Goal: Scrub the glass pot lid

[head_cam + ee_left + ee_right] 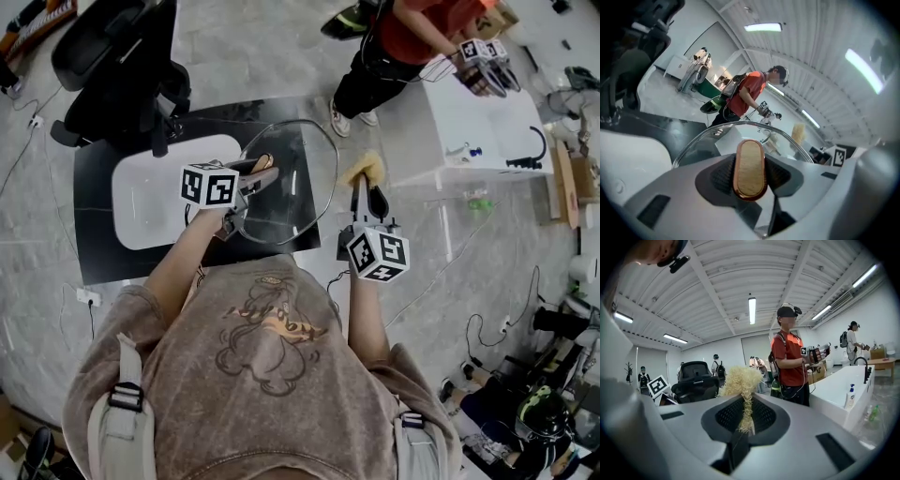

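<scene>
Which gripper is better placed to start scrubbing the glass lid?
Probably the right gripper: it grips the yellow scrubber beside the lid, while the left gripper holds the lid's handle.

No text, label, brand or number is legible anywhere
</scene>
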Available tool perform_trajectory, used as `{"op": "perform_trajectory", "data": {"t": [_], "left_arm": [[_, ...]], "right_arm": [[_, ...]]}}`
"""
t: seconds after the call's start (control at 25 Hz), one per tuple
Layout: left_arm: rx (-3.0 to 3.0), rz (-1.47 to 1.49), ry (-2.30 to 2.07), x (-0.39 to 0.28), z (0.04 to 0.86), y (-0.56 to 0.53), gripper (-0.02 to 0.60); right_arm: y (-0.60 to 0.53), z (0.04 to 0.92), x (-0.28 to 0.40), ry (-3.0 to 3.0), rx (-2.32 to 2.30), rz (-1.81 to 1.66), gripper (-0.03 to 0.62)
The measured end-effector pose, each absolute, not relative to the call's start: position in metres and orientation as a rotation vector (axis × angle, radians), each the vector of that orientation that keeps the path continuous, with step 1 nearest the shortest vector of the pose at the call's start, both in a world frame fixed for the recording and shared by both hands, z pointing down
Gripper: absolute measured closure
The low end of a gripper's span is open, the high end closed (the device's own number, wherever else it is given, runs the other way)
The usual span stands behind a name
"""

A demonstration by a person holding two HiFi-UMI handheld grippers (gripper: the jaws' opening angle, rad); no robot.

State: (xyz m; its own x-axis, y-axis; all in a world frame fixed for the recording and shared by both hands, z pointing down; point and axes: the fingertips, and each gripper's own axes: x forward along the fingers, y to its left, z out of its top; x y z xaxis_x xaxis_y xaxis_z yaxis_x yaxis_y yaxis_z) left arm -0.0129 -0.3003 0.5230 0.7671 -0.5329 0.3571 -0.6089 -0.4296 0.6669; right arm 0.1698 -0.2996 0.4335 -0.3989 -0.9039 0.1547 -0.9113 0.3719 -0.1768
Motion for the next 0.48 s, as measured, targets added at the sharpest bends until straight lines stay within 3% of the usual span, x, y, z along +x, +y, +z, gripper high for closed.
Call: {"op": "perform_trajectory", "data": {"t": [0.48], "left_arm": [[1.834, -0.471, -0.379, -0.004, 0.476, -0.276, 0.403]], "right_arm": [[-0.288, 0.446, 0.164, -2.559, 1.666, 0.401, 0.557]]}}
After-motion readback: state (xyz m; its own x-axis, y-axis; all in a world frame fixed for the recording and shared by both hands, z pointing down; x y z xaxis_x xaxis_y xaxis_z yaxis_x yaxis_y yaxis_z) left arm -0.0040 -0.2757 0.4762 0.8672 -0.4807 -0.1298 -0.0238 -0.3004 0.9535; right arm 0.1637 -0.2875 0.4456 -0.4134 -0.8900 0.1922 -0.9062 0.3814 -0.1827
